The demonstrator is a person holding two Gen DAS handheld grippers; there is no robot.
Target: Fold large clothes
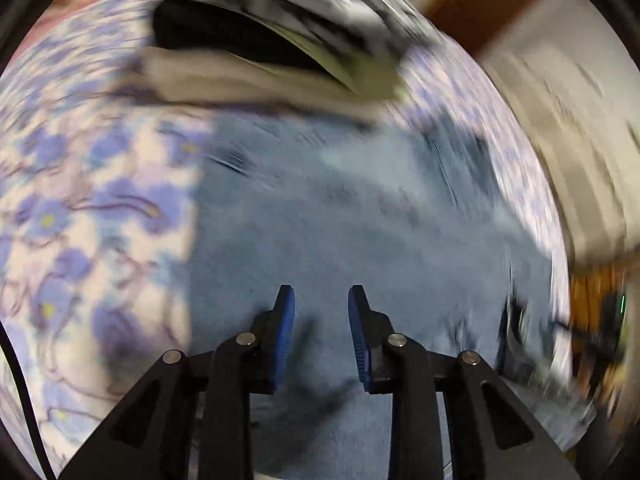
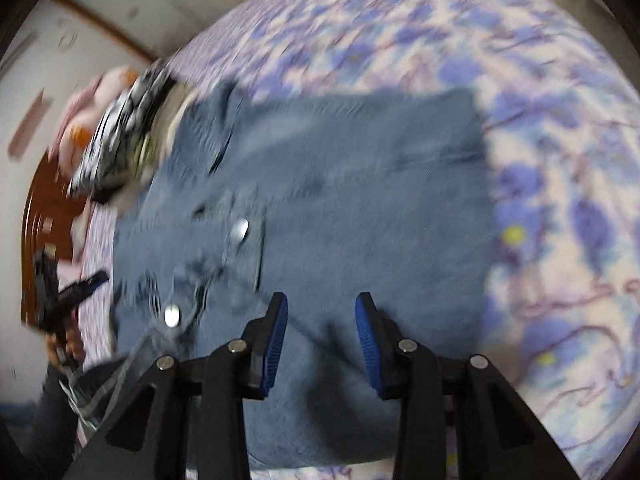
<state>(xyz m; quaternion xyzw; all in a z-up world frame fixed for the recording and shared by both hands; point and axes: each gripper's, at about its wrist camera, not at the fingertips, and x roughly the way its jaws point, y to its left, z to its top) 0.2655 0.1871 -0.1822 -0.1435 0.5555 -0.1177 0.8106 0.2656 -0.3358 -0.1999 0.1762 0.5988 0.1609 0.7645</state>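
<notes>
A blue denim garment [image 2: 340, 184] lies folded flat on a bed with a purple flower sheet [image 2: 560, 160]. Two metal buttons [image 2: 240, 227] show on its left part. My right gripper [image 2: 321, 300] is open and empty just above the denim's near part. My left gripper [image 1: 321, 294] is open and empty above the same denim [image 1: 340, 220]. The left gripper also shows at the left edge of the right wrist view [image 2: 60, 292]. Both views are blurred by motion.
A pile of other clothes, black-and-white and beige [image 1: 280, 40], lies on the sheet [image 1: 80, 200] beyond the denim; it also shows in the right wrist view [image 2: 124, 128]. A brown wooden bed frame [image 2: 44, 200] and a pale wall [image 2: 80, 52] are past the bed edge.
</notes>
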